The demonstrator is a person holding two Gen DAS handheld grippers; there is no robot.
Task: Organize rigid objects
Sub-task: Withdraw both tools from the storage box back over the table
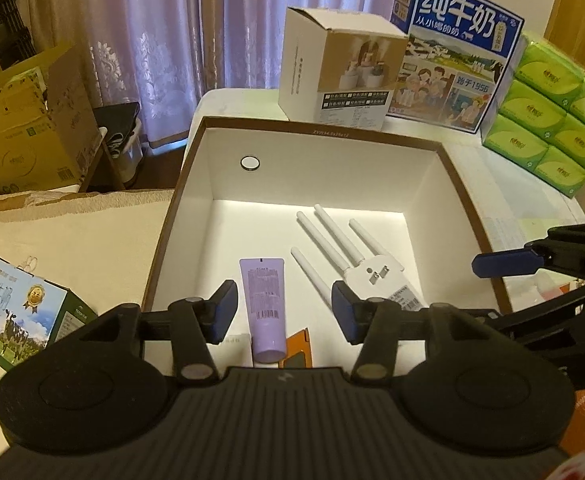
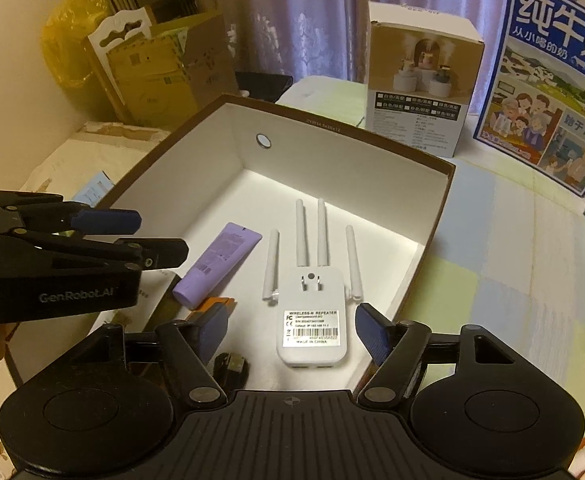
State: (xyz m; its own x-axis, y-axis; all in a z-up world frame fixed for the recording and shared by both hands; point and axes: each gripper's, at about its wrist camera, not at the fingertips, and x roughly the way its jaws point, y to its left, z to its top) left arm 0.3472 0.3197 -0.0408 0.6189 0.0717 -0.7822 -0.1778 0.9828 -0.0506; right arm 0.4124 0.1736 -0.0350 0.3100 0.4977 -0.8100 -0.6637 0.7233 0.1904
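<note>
We hold both grippers over the open box (image 1: 468, 184), each tilted down into it, and both are empty. The left gripper (image 1: 284, 310) has its jaws parted with nothing pressed between the pads; the lilac tube (image 1: 263, 304) lies on the box floor below the gap, seen between the fingers but not touched. The right gripper (image 2: 292, 334) likewise stands open, its pads apart on either side of the white repeater (image 2: 311, 328), which rests flat on the floor with its label up.

From the tube, the repeater sits at about 3 o'clock in the left view, close by but not touching, its four antennas fanned toward 11 and 12 o'clock. Both lie side by side and roughly parallel, which we judge is the point: flat, lined up, leaving the far half of the box free for more. An orange item (image 1: 298, 346) peeks out at 5 o'clock from the tube's cap, mostly hidden by the gripper, and a dark object (image 2: 231, 366) lies at 9 o'clock from the repeater's base; what it is we cannot tell.

Outside, at 12 o'clock beyond the far wall, stand a white carton (image 1: 334, 68) and a milk carton (image 1: 454, 56); we judge these may be packed next
</note>
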